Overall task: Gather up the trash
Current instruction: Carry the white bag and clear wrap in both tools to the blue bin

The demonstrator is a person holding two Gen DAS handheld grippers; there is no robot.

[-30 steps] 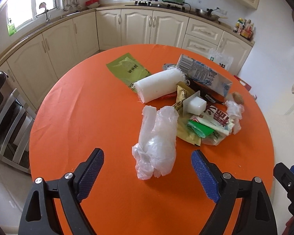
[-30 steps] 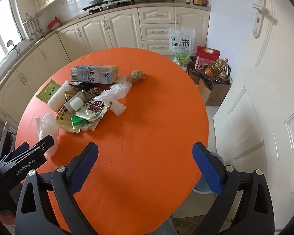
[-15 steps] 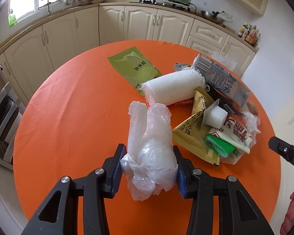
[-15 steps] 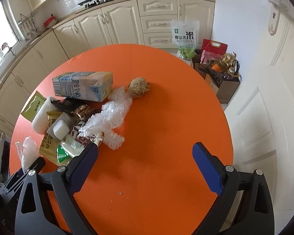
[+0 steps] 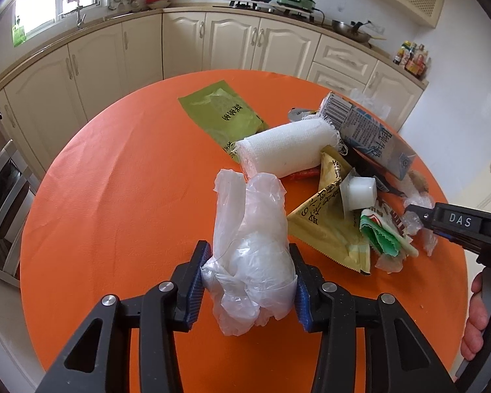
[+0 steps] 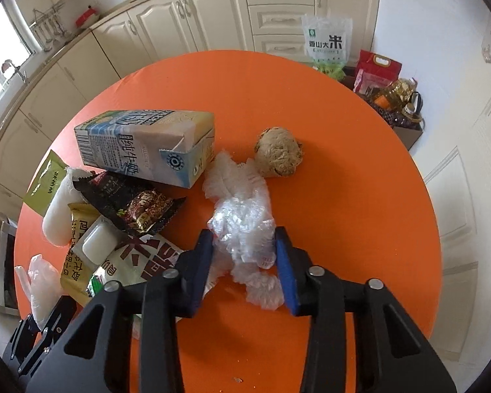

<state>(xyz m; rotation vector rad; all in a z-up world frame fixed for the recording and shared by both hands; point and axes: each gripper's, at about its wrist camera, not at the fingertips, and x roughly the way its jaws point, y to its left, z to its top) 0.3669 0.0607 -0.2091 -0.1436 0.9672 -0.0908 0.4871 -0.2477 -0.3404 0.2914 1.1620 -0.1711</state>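
Left wrist view: the left claw point(image 5: 248, 283) is clenched on a crumpled clear plastic bag point(image 5: 250, 245), both blue pads pressing its bulging lower part while the loose top of the bag stands up ahead of the pads; the bag sits on the round orange counter point(image 5: 114, 180); beyond it lie a white cloth roll point(image 5: 286, 149), a green packet point(image 5: 224, 114), a yellow wrapper point(image 5: 330, 226), a small white cup point(image 5: 358, 191) and a milk carton point(image 5: 366, 134), all in a loose heap on the far right half of the counter; at the right edge a dark part of the other tool reaches in, with a person's fingers point(image 5: 474, 324) curled round its handle.

Right wrist view: the right claw point(image 6: 244, 263) has just been closing, and a wad of crinkled clear film point(image 6: 242, 226) lies between its blue pads; the left pad meets the film, while whether the right pad presses it cannot be told for sure; the film trails away toward the milk carton point(image 6: 147, 145), which lies on its side, and a brownish crumpled ball point(image 6: 278, 152) rests just beside the film's far end; a dark snack wrapper point(image 6: 131, 201) lies to the left of the film.
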